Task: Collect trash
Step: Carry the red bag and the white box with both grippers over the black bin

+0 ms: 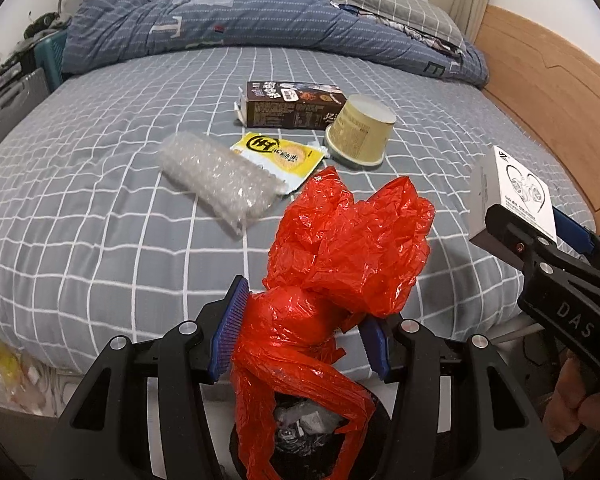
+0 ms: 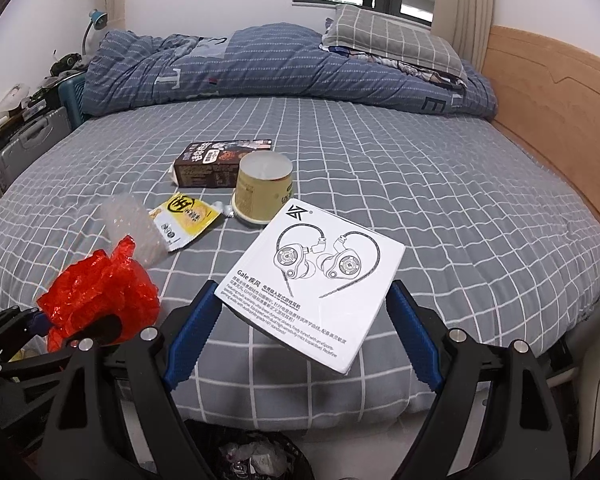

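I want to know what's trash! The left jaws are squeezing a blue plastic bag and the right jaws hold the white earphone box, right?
Nearly. The plastic bag in the left gripper is red, not blue; the left wrist view shows it clearly. The rest is right: the right gripper holds the white earphone box.

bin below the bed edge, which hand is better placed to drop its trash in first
Left. The left gripper holds the red bag right over the bin. The right gripper holds the white box over the bed.
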The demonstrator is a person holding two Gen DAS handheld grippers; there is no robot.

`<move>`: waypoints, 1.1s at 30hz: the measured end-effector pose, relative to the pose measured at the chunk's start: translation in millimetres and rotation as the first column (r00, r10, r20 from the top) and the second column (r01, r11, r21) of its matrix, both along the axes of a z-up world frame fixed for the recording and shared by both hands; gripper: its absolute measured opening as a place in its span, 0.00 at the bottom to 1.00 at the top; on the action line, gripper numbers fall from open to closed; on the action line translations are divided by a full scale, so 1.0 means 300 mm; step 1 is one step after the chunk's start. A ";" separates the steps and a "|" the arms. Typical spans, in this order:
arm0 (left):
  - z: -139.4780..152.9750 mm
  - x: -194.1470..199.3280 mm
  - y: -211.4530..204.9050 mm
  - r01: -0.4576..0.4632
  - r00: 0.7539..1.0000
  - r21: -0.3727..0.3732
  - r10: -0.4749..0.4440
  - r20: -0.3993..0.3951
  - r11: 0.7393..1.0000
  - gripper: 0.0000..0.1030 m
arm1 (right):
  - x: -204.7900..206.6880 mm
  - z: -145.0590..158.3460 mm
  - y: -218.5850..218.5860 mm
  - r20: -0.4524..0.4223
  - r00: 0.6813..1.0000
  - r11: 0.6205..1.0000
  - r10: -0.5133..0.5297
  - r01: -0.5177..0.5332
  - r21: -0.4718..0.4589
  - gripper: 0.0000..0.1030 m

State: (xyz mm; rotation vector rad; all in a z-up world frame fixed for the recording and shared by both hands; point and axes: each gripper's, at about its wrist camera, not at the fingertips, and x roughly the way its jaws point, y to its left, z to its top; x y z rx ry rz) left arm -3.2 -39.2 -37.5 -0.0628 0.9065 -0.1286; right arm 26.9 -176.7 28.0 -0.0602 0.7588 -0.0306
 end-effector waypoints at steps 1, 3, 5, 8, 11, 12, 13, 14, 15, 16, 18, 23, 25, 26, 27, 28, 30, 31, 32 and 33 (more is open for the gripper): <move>0.001 -0.007 0.002 -0.002 1.000 -0.002 0.002 0.000 1.000 0.51 | -0.005 0.000 0.002 0.000 1.000 1.000 0.003 -0.003 -0.001 0.78; 0.000 -0.026 0.008 -0.006 1.000 -0.005 0.006 -0.001 1.000 0.51 | -0.020 -0.001 0.007 0.000 1.000 1.000 0.007 -0.007 -0.003 0.78; -0.002 -0.040 0.012 -0.008 1.000 -0.007 0.008 -0.002 1.000 0.51 | -0.038 -0.004 0.009 -0.003 1.000 1.000 0.009 -0.009 -0.002 0.78; -0.003 -0.058 0.014 -0.009 1.000 -0.009 0.009 -0.002 1.000 0.51 | -0.063 -0.010 0.010 -0.009 1.000 1.000 0.009 -0.009 -0.002 0.78; -0.009 -0.090 0.020 -0.015 1.000 -0.011 0.014 -0.005 1.000 0.51 | -0.087 -0.016 0.012 -0.014 1.000 1.000 0.010 -0.010 0.001 0.78; -0.012 -0.103 0.022 -0.018 1.000 -0.010 0.018 -0.006 1.000 0.51 | -0.095 -0.017 0.013 -0.015 1.000 1.000 0.012 -0.012 0.000 0.78; -0.016 -0.112 0.022 -0.021 1.000 -0.010 0.021 -0.007 1.000 0.51 | -0.101 -0.019 0.014 -0.016 1.000 1.000 0.013 -0.013 -0.001 0.78; -0.019 -0.126 0.024 -0.023 1.000 -0.012 0.023 -0.009 1.000 0.51 | -0.111 -0.021 0.015 -0.017 1.000 1.000 0.016 -0.016 -0.001 0.78; -0.022 -0.136 0.026 -0.024 1.000 -0.012 0.024 -0.011 1.000 0.51 | -0.119 -0.022 0.016 -0.017 1.000 1.000 0.018 -0.018 -0.002 0.78; -0.024 -0.145 0.026 -0.027 1.000 -0.012 0.027 -0.012 1.000 0.51 | -0.126 -0.022 0.015 -0.017 1.000 1.000 0.018 -0.018 -0.001 0.78; -0.030 -0.159 0.029 -0.030 0.999 -0.012 0.030 -0.018 0.999 0.51 | -0.144 -0.022 0.011 -0.014 1.000 1.000 0.018 -0.018 0.005 0.78; -0.043 -0.203 0.039 -0.041 0.999 -0.013 0.041 -0.030 0.999 0.50 | -0.183 -0.028 -0.004 -0.023 1.000 1.000 0.015 -0.015 0.018 0.78; -0.050 -0.221 0.042 -0.044 0.998 -0.015 0.044 -0.037 0.999 0.50 | -0.196 -0.032 -0.007 -0.029 0.999 1.000 0.016 -0.015 0.017 0.78; -0.053 -0.228 0.044 -0.045 0.998 -0.015 0.045 -0.041 0.999 0.50 | -0.207 -0.037 -0.008 -0.033 0.999 1.000 0.017 -0.016 0.016 0.78; -0.058 -0.237 0.045 -0.047 0.998 -0.016 0.046 -0.045 0.999 0.50 | -0.213 -0.040 -0.010 -0.035 0.999 1.000 0.017 -0.017 0.015 0.78; -0.064 -0.248 0.047 -0.048 0.998 -0.020 0.047 -0.052 0.999 0.50 | -0.222 -0.044 -0.011 -0.039 0.999 1.000 0.018 -0.017 0.014 0.78; -0.075 -0.267 0.049 -0.048 0.997 -0.029 0.046 -0.067 0.998 0.50 | -0.238 -0.052 -0.013 -0.047 0.999 1.000 0.019 -0.018 0.015 0.78; -0.078 -0.272 0.049 -0.047 0.996 -0.031 0.045 -0.071 0.998 0.50 | -0.248 -0.057 -0.014 -0.051 0.998 1.000 0.020 -0.019 0.015 0.78; -0.081 -0.279 0.048 -0.046 0.996 -0.031 0.044 -0.074 0.998 0.50 | -0.256 -0.061 -0.016 -0.055 0.998 1.000 0.019 -0.019 0.014 0.78; -0.084 -0.286 0.047 -0.047 0.996 -0.029 0.044 -0.076 0.998 0.50 | -0.262 -0.064 -0.017 -0.059 0.998 1.000 0.019 -0.018 0.015 0.78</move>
